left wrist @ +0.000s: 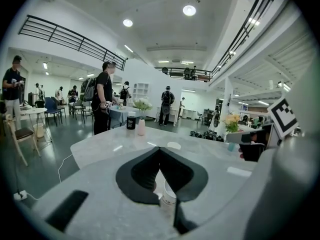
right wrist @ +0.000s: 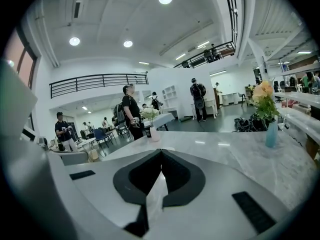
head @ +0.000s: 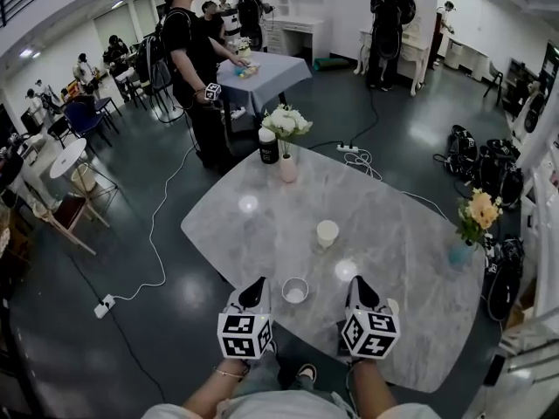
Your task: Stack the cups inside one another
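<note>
Two white paper cups stand on the grey marble table [head: 262, 234]. One cup [head: 327, 233] is upright near the middle, and shows far off in the left gripper view [left wrist: 174, 145]. The other cup [head: 295, 290] stands near the front edge, between my two grippers and touching neither. My left gripper [head: 258, 284] is just left of it, jaws shut and empty; in the left gripper view [left wrist: 160, 149] that cup [left wrist: 168, 198] shows through the gap under the jaws. My right gripper [head: 356, 282] is right of it, also shut with nothing held [right wrist: 161, 152].
At the table's far side stand a pink vase of white flowers [head: 287, 166] and a black can [head: 268, 147]. A blue vase with orange flowers [head: 461, 251] sits at the right edge. People stand beyond the table, and cables lie on the floor.
</note>
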The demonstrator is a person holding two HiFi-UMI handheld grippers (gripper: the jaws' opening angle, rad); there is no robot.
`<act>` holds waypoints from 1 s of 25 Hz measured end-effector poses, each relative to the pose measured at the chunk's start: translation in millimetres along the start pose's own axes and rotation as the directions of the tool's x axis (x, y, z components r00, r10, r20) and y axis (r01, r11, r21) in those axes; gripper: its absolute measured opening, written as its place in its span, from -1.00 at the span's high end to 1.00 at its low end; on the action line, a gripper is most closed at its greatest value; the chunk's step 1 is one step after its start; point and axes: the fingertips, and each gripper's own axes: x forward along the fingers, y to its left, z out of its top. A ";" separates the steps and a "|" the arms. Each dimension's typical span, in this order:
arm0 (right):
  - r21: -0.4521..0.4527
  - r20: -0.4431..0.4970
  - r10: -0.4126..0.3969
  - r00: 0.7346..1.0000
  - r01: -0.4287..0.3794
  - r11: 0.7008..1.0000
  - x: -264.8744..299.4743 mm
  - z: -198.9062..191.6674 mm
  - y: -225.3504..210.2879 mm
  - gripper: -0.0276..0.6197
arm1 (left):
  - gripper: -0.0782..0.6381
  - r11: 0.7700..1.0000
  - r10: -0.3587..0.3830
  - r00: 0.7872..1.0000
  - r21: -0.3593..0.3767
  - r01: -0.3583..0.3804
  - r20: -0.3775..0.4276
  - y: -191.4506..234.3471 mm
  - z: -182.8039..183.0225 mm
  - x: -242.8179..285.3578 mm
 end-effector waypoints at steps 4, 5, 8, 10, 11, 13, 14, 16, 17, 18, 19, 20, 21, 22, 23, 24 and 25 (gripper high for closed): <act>-0.038 0.006 0.003 1.000 -0.003 0.999 15.0 6.7 8.5 0.89 | 0.79 1.000 -0.018 1.000 -0.014 0.018 -0.001 13.3 4.0 18.7; -0.040 0.009 0.005 1.000 -0.004 0.999 19.2 8.0 9.1 0.90 | 0.79 1.000 -0.021 1.000 -0.016 0.021 0.002 16.0 5.7 24.1; -0.029 0.000 0.013 1.000 -0.013 1.000 31.9 6.5 10.6 0.89 | 0.79 0.999 -0.027 1.000 -0.023 0.028 0.008 22.9 11.4 36.1; -0.030 -0.016 0.013 1.000 -0.014 0.999 40.3 2.3 10.7 0.89 | 0.79 0.999 -0.025 1.000 -0.027 0.025 0.006 27.5 12.4 41.2; -0.031 -0.023 0.015 1.000 -0.015 0.999 44.4 -0.4 10.2 0.89 | 0.79 0.999 -0.021 1.000 -0.029 0.021 0.002 29.6 11.0 43.6; -0.035 -0.040 0.020 0.999 -0.021 0.999 52.8 -6.7 8.9 0.89 | 0.79 0.999 -0.015 1.000 -0.035 0.014 -0.013 33.5 5.1 49.2; -0.037 -0.049 0.023 0.999 -0.025 0.999 57.5 -9.9 8.5 0.89 | 0.79 0.999 -0.012 1.000 -0.039 0.011 -0.022 35.6 1.9 52.3; -0.038 -0.068 0.027 0.997 -0.029 0.999 68.0 -16.0 7.7 0.89 | 0.79 0.999 -0.008 0.999 -0.045 0.007 -0.039 40.0 -3.4 59.0; -0.037 -0.077 0.028 0.997 -0.031 0.999 73.5 -18.9 6.8 0.89 | 0.79 0.999 -0.008 0.999 -0.047 0.006 -0.047 41.7 -5.7 62.7; -0.036 -0.086 0.028 0.996 -0.031 0.999 79.1 -21.6 5.8 0.89 | 0.79 0.999 -0.007 0.998 -0.048 0.005 -0.055 43.3 -7.9 66.6; -0.035 -0.093 0.028 0.995 -0.031 0.999 84.8 -24.2 4.7 0.89 | 0.79 0.999 -0.007 0.998 -0.050 0.004 -0.063 45.1 -10.2 70.7; -0.033 -0.100 0.027 0.995 -0.031 0.999 90.6 -26.8 3.6 0.89 | 0.79 0.999 -0.006 0.997 -0.052 0.002 -0.072 47.0 -12.7 74.9; -0.031 -0.106 0.027 0.994 -0.030 0.999 96.5 -29.7 2.4 0.89 | 0.79 0.998 -0.005 0.997 -0.056 0.000 -0.080 49.0 -15.4 79.3; -0.028 -0.112 0.026 0.993 -0.029 0.999 102.3 -32.7 0.9 0.88 | 0.79 0.998 -0.004 0.996 -0.058 -0.001 -0.088 50.8 -18.4 83.5; -0.025 -0.117 0.025 0.993 -0.028 0.999 108.0 -35.6 -0.7 0.88 | 0.79 0.998 -0.004 0.995 -0.060 -0.002 -0.095 52.5 -21.5 87.6; -0.021 -0.122 0.025 0.992 -0.027 0.999 113.7 -38.4 -2.3 0.88 | 0.79 0.998 -0.003 0.995 -0.060 -0.003 -0.103 54.3 -24.5 91.6; -0.017 -0.126 0.024 0.992 -0.027 0.999 119.5 -40.9 -3.9 0.86 | 0.79 0.998 -0.002 0.994 -0.060 -0.005 -0.110 56.3 -27.4 95.6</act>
